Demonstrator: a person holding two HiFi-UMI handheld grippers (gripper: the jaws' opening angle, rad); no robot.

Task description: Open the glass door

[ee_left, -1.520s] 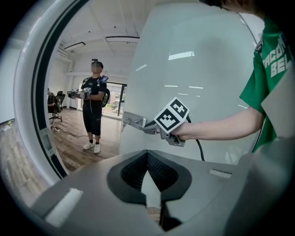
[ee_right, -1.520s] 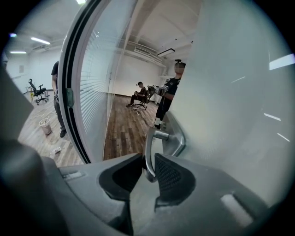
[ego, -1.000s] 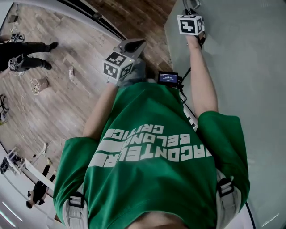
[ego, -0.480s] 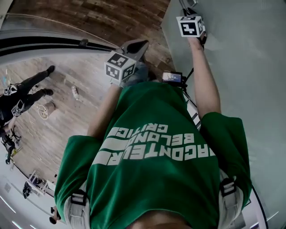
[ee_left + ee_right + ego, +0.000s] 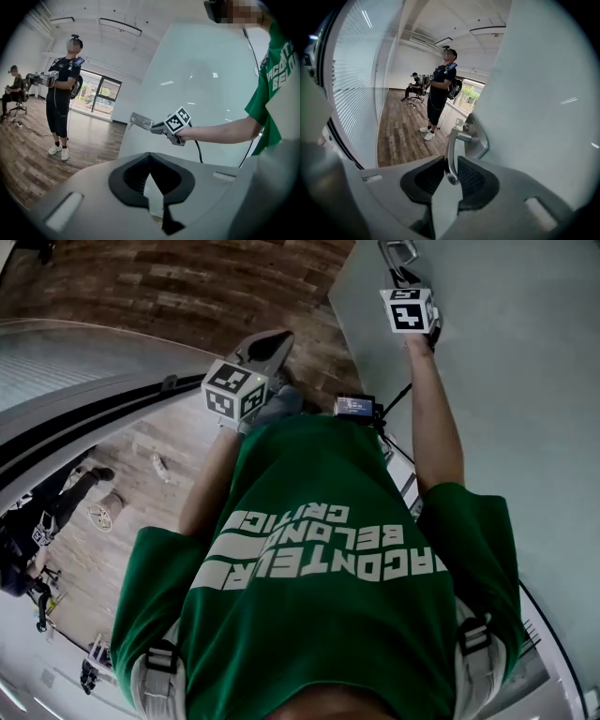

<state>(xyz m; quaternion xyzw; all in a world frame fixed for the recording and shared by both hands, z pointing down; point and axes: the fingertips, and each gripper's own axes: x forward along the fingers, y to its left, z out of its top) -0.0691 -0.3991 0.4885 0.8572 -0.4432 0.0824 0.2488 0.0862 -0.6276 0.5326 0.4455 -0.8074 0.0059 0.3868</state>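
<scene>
**Step in hand: drawing the glass door by its handle**

1. My right gripper (image 5: 449,180) has its jaws pinched on the handle lever (image 5: 451,154), with one pad on each side of the metal bar near its free end. The lever runs back to its backplate (image 5: 480,140) at the edge of the glass door (image 5: 543,93), the frosted pane that fills the right of the scene.
2. My left gripper (image 5: 152,180) is held well apart from the door, its jaws pressed together on nothing.
3. I judge that the pull is under way. To do it well, I keep the pinch square across the lever, so that the smooth round bar does not slide out past the pads.
4. I let my wrist follow the door's arc and do not drag in a straight line, which would twist the lever in the pads.
5. I mind the standing person (image 5: 440,89) on the far wooden floor (image 5: 403,131).

**Containers**

No container shows in any view, so there are no contents to report
</scene>
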